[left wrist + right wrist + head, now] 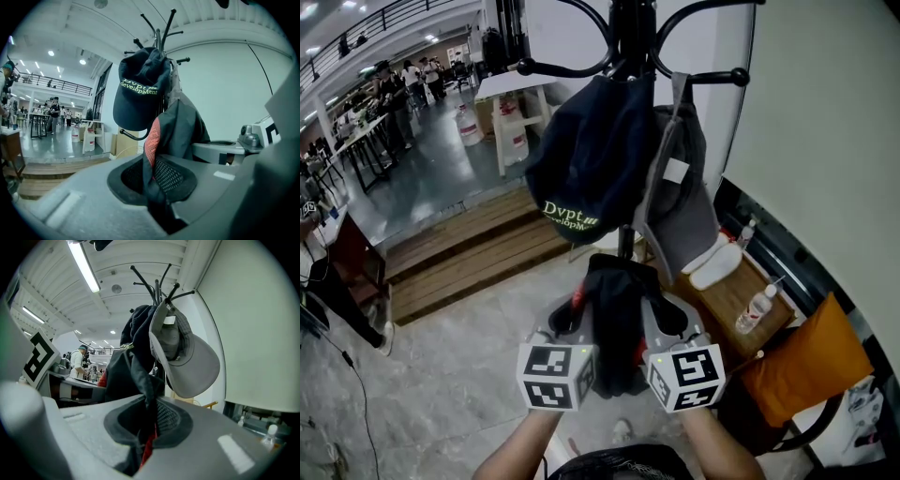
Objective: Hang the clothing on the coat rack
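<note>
Head view, looking along the pole of the coat rack point(630, 28): black garment point(614, 319) held up just below the lower hooks, gripped on one side by the left tongs point(574, 319) and on the other by the right tongs point(667, 317). Left gripper view: left tongs point(154, 187) clamped on a fold of the garment point(180, 126), with a red mesh panel showing above the grip. Right gripper view: right tongs point(147, 427) likewise clamped on the cloth, with a red edge trailing below. Step in hand, by judgement: bringing the garment up to the rack, not yet hung. Lower hooks near the pole already taken by the dark cap point(581, 159) on the left and the grey cap point(680, 178) just beside it on the right. Upper prongs point(169, 21) bare. Next, probably: raise a collar or loop above a bare prong tip, settle it over, then part both tongs. Room for moving: white wall point(825, 141) close on the right, with a wooden surface point(722, 300) carrying a bottle point(757, 309) and an orange cushion point(806, 361) low on that side. Open floor point(450, 375) to the left, hence freer approach from there. Likely hazard: brushing a cap off its hook while lifting past.
</note>
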The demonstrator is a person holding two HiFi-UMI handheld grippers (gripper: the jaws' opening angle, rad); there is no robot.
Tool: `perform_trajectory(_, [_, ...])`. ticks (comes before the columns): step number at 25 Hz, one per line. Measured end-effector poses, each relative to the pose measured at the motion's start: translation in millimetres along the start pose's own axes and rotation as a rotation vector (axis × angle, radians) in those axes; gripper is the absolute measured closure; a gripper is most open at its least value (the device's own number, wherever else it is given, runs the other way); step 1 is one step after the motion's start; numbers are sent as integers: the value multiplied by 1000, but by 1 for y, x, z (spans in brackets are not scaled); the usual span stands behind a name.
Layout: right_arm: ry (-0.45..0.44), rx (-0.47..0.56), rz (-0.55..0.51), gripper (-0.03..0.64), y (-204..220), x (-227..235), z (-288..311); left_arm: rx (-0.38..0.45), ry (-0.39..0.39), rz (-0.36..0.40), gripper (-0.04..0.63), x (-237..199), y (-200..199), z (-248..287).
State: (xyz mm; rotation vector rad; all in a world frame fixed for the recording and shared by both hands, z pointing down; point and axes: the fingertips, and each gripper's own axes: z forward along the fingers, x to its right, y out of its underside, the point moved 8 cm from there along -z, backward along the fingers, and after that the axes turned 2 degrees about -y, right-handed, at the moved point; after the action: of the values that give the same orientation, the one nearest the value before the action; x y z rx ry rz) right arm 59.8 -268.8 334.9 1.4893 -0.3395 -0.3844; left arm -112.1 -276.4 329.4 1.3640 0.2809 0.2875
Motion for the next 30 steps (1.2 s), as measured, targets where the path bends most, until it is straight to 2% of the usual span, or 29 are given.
perform_trajectory(13, [-20, -18, 11, 595, 7, 6, 21, -25, -6, -11, 561, -7, 4, 21])
perform_trajectory(30, [-57, -18, 4, 595, 13, 5, 40, -15, 18, 7, 561, -9, 1, 38])
